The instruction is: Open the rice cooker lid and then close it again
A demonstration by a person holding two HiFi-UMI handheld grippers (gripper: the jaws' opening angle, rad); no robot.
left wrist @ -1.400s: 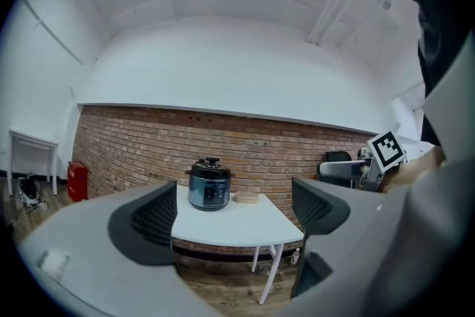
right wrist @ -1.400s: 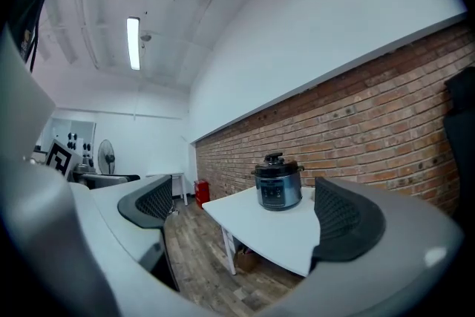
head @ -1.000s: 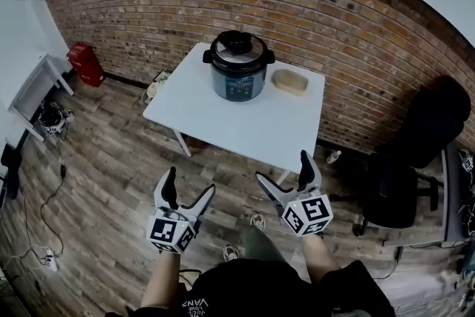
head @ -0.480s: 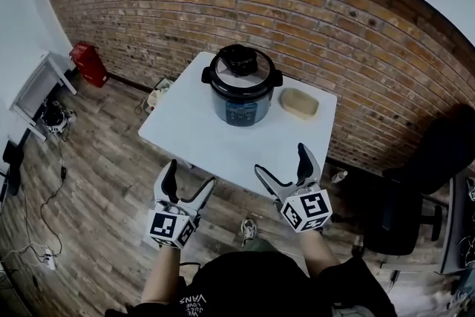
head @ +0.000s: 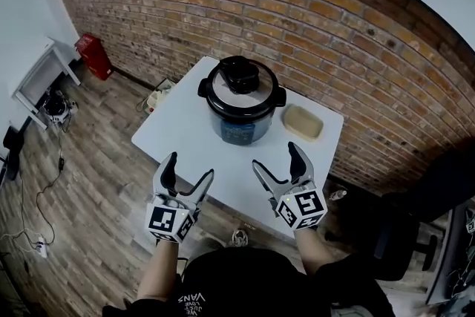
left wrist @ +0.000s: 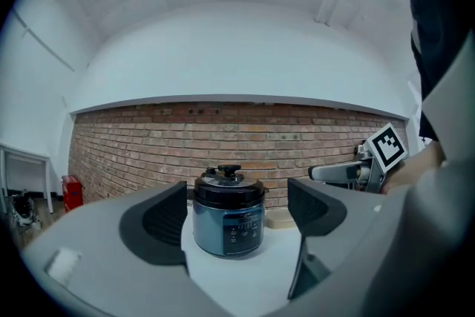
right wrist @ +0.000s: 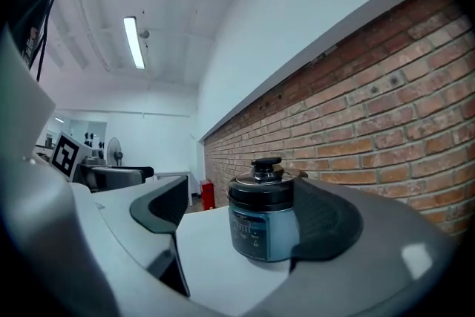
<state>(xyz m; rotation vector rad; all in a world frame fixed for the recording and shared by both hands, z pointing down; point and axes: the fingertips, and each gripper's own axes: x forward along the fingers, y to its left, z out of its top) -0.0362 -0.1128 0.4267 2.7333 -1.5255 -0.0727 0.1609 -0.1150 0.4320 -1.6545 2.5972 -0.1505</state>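
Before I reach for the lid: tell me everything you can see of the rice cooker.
The rice cooker is round, with a glossy blue-grey body, a dark control panel facing the person, black side handles and a silvery lid with a black knob. The lid is shut. It stands upright on the white table, toward its far side; nothing else visibly touches it.

Red brick wall [head: 334,18] runs across the back from 10 to 2 o'clock, wood plank floor [head: 96,182] below. White table [head: 178,130] dead center, red container [head: 95,56] at 10, black chair [head: 438,189] around 4.
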